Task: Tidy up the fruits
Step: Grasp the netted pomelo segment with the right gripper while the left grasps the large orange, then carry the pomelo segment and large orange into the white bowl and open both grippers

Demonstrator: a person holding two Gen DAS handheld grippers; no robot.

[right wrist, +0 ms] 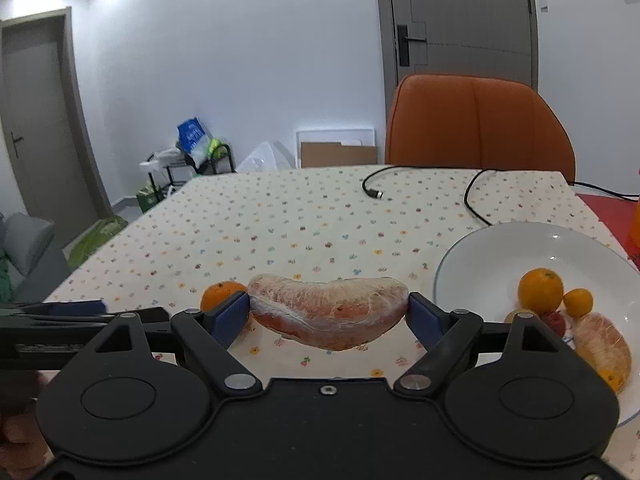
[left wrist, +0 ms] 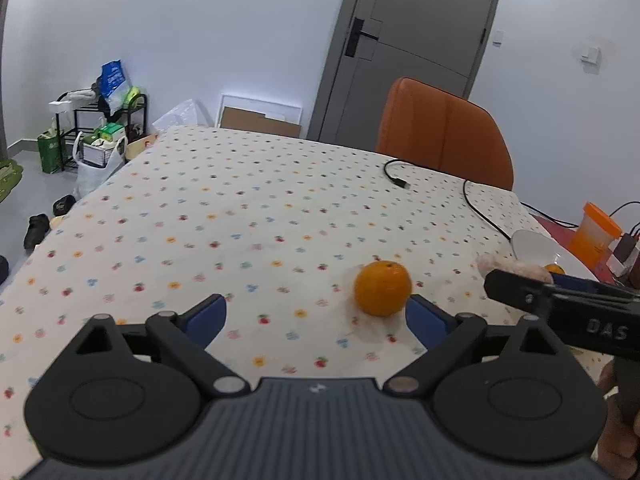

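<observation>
Right gripper (right wrist: 328,314) fingers clamping pomelo wedge (right wrist: 328,312); left gripper (left wrist: 316,320) wide, orange (left wrist: 383,288) by right finger

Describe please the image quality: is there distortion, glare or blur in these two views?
Left wrist view: strong fisheye bending of the door; the orange stays sharp with a soft shadow. Right wrist view: ceiling lights glare at top left, small highlights on the plate, and the pomelo segment in the right tool looks slightly soft.

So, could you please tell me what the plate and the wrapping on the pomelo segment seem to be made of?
The plate looks like glazed white ceramic: smooth, glossy, with small light reflections. The pomelo segment, held in the right gripper, seems wrapped in thin clear plastic film: shiny wrinkles over pink flesh, though it could be membrane.
</observation>
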